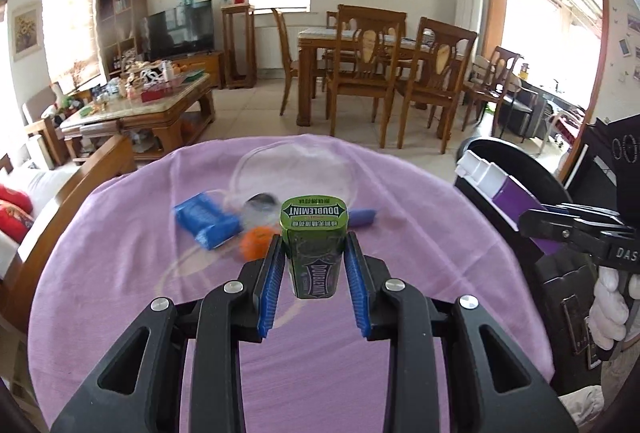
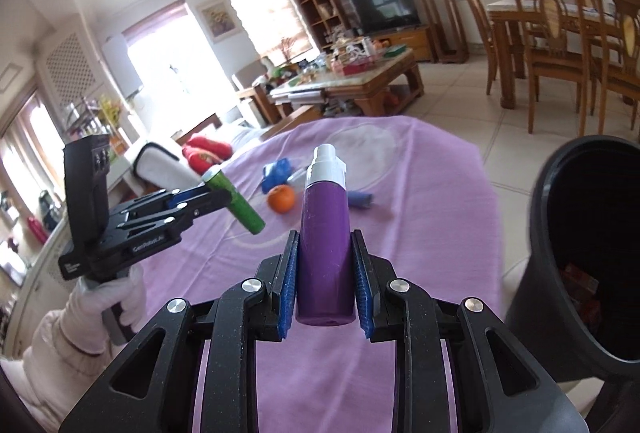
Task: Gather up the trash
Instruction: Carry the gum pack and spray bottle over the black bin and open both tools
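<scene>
**Both grippers loaded above the table**

Here the left gripper (image 1: 314, 253) pinches a green Doublemint gum tin (image 1: 314, 229), while the right gripper (image 2: 325, 265) clamps a purple bottle with a white cap (image 2: 325, 225). Both hang over the lilac tablecloth (image 1: 420, 273), near the black waste bin (image 2: 580, 253).

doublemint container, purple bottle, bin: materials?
Doublemint container: probably plastic under a glossy printed wrap; could be tin. Purple bottle: smooth, slightly glossy plastic with a white plastic cap, judging by soft highlights. Bin: matte black plastic, by its moulded rolled rim.
</scene>
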The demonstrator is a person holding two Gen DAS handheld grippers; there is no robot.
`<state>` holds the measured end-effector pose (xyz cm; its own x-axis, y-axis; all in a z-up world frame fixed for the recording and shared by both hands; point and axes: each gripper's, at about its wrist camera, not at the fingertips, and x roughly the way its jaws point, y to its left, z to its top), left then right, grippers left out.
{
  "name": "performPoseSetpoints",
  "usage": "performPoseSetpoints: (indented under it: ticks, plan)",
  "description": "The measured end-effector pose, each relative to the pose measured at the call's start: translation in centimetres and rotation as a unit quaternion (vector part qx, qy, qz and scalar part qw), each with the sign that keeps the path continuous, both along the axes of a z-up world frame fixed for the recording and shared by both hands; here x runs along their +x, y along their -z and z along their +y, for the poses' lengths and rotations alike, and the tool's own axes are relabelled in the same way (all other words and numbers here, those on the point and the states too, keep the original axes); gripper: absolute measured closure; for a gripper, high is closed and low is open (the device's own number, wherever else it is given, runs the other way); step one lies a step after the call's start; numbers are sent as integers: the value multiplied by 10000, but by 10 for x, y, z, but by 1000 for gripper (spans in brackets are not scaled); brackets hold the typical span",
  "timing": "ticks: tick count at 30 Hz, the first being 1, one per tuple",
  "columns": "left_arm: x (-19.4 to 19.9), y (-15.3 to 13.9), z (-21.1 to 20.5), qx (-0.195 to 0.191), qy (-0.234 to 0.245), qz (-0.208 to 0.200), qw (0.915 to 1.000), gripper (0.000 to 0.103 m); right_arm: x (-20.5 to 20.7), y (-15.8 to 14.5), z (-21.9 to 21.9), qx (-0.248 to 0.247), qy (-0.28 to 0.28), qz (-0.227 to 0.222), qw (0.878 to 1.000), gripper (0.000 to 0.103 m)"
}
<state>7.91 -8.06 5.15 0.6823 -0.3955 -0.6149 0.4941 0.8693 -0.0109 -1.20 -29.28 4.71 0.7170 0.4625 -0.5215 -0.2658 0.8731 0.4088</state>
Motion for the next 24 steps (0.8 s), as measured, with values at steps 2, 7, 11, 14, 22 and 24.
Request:
performPoseSetpoints:
  ticks: [2,7,11,14,22,24]
  plan:
    - [-4,-6,-23,-33,173,-52,9998,73,-5,-1,-22,78,181,-33,9998,78]
    - [-14,-15,-74,-267,586,-93,9979,73,-20,1,-80,325,624,-98,9975,78]
    - [-17,-16,-116,-464,874,-61,9951,73,-30,9,-122,470,989,-71,9940,78]
    - [-16,-12,-148,-607,1083,37,9923,73,-38,20,-153,529,1226,-8,9910,78]
    - [-15,8,-221,-790,1470,310,9855,73,-60,44,-220,745,1867,98,9795,78]
    - [-15,16,-232,-778,1534,388,9843,73,-62,51,-232,791,1953,146,9774,78]
